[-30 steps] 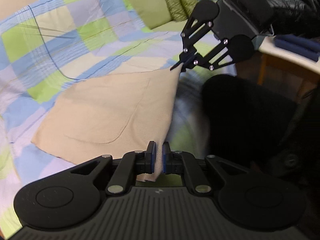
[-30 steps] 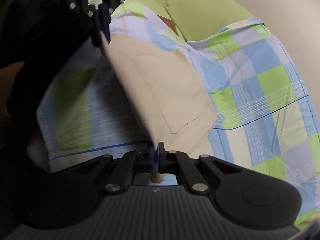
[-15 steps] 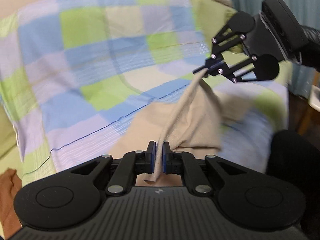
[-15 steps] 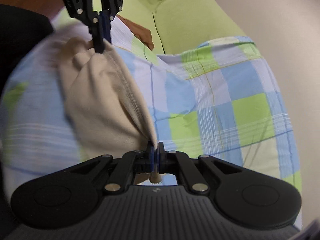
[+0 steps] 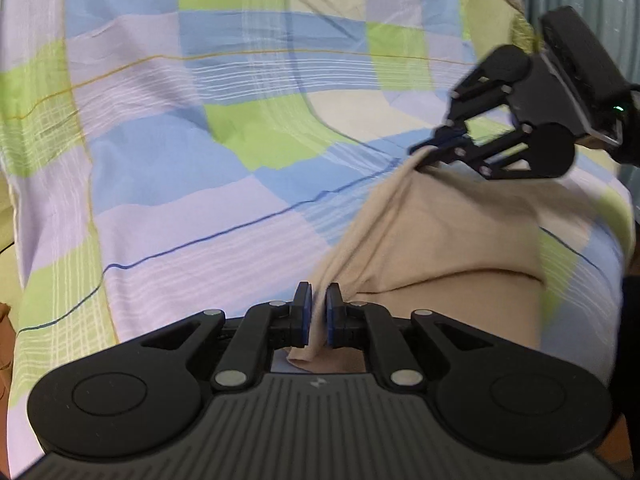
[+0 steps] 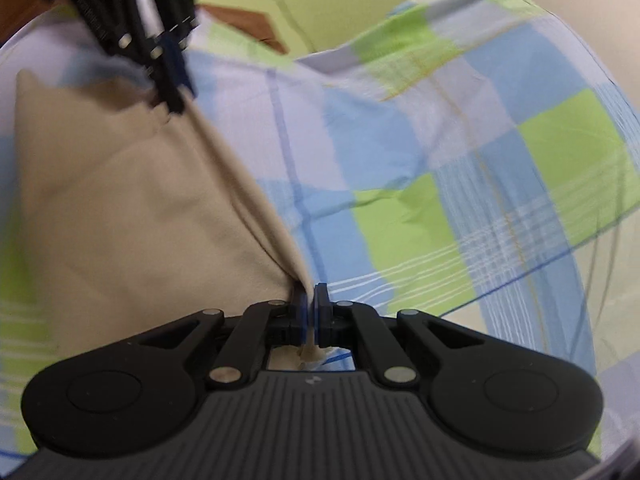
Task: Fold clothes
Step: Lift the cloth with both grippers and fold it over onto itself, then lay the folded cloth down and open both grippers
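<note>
Left fingers: the left gripper (image 5: pixel 316 312) has its jaws pinched nearly closed on a bunched edge of the beige garment (image 5: pixel 440 240), a tab of cloth poking out behind the pads.
Right fingers: the right gripper (image 6: pixel 310 312) is clamped tight on another edge of the same garment, a scrap of fabric showing behind its jaws.
Garment: it lies on the checked bedsheet (image 5: pixel 200 160), its near portion against the sheet, one edge lifted and stretched taut between the two grippers.
Across the views: each gripper shows in the other's camera, biting the far end of that raised edge.
Step in hand: looks like a fold mid-carry, the held edge up off the sheet and being swept over the rest of the garment.
Next move calls for: both ends travelling level, the edge kept taut, laid down square on the garment before either grip lets go.
Blur: the cloth is smeared, so seams are hard to read.
</note>
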`<state>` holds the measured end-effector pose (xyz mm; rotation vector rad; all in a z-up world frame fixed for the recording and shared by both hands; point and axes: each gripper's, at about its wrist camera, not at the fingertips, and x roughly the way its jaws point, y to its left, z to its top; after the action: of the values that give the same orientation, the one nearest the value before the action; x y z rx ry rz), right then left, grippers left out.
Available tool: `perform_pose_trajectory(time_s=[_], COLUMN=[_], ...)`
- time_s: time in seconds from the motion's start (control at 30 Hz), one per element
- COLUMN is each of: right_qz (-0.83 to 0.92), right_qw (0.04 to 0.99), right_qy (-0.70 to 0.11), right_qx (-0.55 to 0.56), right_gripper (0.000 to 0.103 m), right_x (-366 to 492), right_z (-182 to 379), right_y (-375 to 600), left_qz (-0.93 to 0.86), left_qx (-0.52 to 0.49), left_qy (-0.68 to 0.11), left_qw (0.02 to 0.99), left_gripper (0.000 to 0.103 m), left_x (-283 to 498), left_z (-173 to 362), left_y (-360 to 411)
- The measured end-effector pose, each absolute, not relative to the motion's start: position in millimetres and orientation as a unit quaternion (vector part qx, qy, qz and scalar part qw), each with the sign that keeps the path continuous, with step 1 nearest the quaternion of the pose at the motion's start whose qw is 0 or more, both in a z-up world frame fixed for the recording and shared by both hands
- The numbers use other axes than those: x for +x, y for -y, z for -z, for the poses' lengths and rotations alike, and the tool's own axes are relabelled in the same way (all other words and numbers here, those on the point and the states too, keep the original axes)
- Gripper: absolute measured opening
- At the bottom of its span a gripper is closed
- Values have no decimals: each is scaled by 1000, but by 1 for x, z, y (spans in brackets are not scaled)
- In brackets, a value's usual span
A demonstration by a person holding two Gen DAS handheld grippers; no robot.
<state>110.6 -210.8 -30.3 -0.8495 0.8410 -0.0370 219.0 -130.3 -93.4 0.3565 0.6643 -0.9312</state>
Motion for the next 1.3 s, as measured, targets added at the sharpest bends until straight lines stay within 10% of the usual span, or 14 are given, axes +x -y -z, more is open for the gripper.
perform_pose_trajectory(time_s=[0.1, 0.9, 1.1, 1.3], right_qz=[33, 133, 118, 83], right_qw=[811, 929, 902, 838], right_qy=[-411, -333, -359, -385], right_qx=[-415, -89, -208, -376], right_gripper=[18, 32, 36, 32], right_x=[118, 0, -5, -3], right_z=[42, 26, 45, 66], right_y=[217, 200, 181, 153], left_qz=[411, 463, 464, 463], left_qx=[163, -105, -120, -136], left_qy=[-313, -426, -424, -420], left_qw=[841, 771, 769, 769], left_gripper=[25, 42, 37, 6], left_x=[225, 151, 152, 156], left_z=[90, 95, 101, 104], left_y=[129, 98, 97, 97])
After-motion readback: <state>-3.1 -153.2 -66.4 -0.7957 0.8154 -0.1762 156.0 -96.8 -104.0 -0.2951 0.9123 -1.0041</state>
